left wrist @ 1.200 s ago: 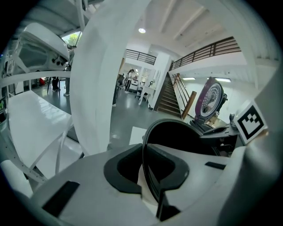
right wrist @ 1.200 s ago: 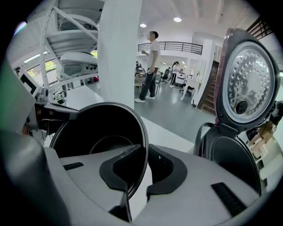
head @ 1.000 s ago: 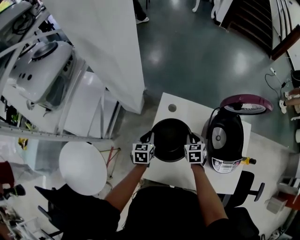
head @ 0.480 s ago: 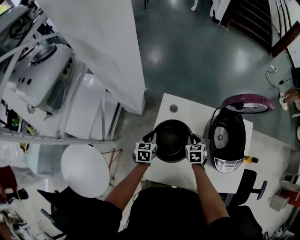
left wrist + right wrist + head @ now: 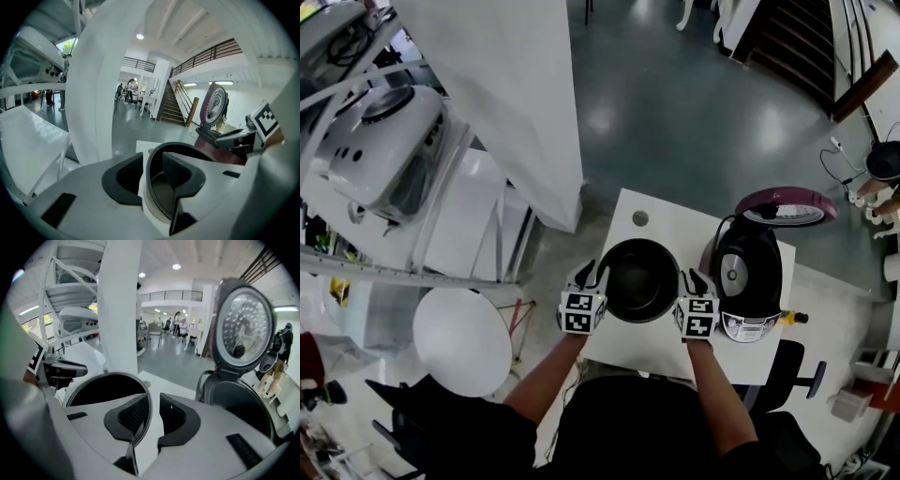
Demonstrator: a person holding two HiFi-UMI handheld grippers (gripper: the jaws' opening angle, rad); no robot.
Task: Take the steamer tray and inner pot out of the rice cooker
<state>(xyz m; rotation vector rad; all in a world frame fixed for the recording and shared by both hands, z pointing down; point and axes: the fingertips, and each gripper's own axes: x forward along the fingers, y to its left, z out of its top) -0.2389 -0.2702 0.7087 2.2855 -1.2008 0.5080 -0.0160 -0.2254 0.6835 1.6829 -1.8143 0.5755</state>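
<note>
One white table (image 5: 675, 232) fills the middle of the head view. One black rice cooker (image 5: 748, 281) stands on it toward the 3 o'clock edge. Its lid (image 5: 786, 206) is swung up and open at the cooker's 12 o'clock.

One inner pot (image 5: 637, 279), black and round, sits out of the cooker on the tabletop at the cooker's 9 o'clock, just beside it, mouth up.

There are two grippers. The left gripper (image 5: 591, 274) is at the pot's 9 o'clock. The right gripper (image 5: 698, 280) is at the pot's 3 o'clock, between pot and cooker. In the left gripper view the pot's rim runs between the jaws, one jaw outside the wall and one inside, with a gap on both sides, so nothing is clamped. In the right gripper view the rim also passes between the jaws. It lies close to the jaw inside the pot, with clear space before the other, so this gripper is loose on the pot too. Both pairs of jaws have just been opening.

One small round hole (image 5: 639, 217) marks the tabletop at the pot's 12 o'clock.

Half a second ago both marker cubes sat tight against the pot's sides with the jaws closed on its rim. Now each cube stands a little off the pot, toward 9 and 3 o'clock. The pot rests in the same spot beside the cooker.
</note>
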